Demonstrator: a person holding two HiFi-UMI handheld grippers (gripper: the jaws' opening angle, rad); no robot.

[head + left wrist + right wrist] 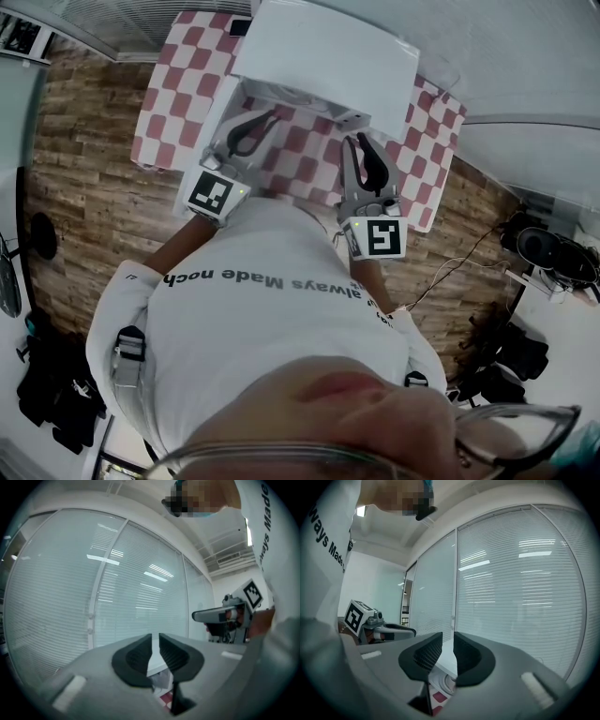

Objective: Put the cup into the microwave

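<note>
The left gripper [270, 117] had its jaws almost together, with only a thin slit between them and nothing in it. The right gripper [362, 142] was the same: a thin slit and nothing held. Both hung just over the checked table [187, 84], the left jaws pointing to about 1 o'clock and the right jaws to about 12 o'clock.

The white microwave [323, 52] sat at 12 o'clock from both, with its long side running across. Its mouth [281, 94] seemed to be open and faced the person. The left gripper was nearer to that mouth. The right gripper was by the box's near right corner.

No view showed the cup clearly. In the right gripper view, a pale round thing [446, 684] lay under the jaws. I could not tell if it was the cup or the plate inside. So the cup may have been inside already, or somewhere out of sight.
</note>
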